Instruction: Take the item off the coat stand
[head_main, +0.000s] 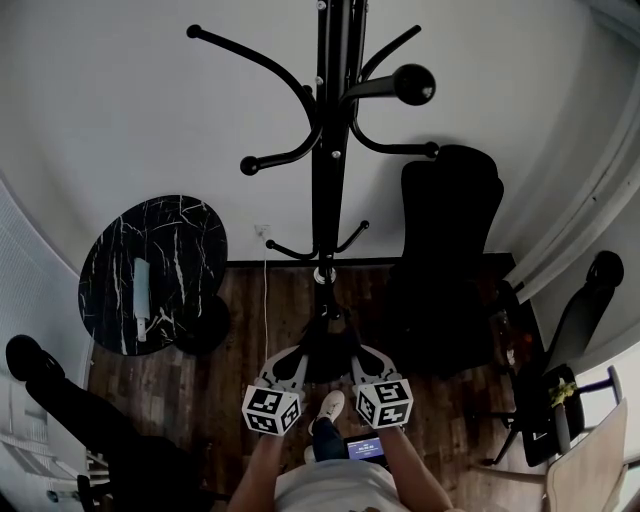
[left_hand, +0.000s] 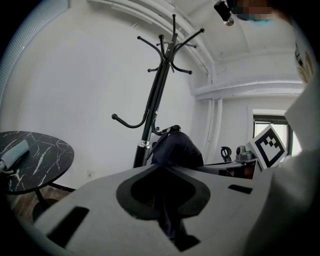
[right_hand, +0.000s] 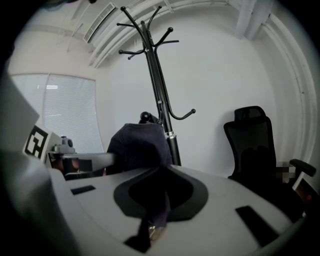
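Jaws of left gripper (left_hand: 161, 175) and right gripper (right_hand: 162, 175) nearly together on dark garment (right_hand: 137, 145).

No legible text, label or number anywhere.

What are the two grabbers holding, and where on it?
The left hand-held gripper and right hand-held gripper each pinch the dark cloth item by its bottom edge.

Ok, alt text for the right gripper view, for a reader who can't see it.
The right claw is shut on a dark cloth item, close to a black coat stand against a white wall. A black office chair stands at the right.
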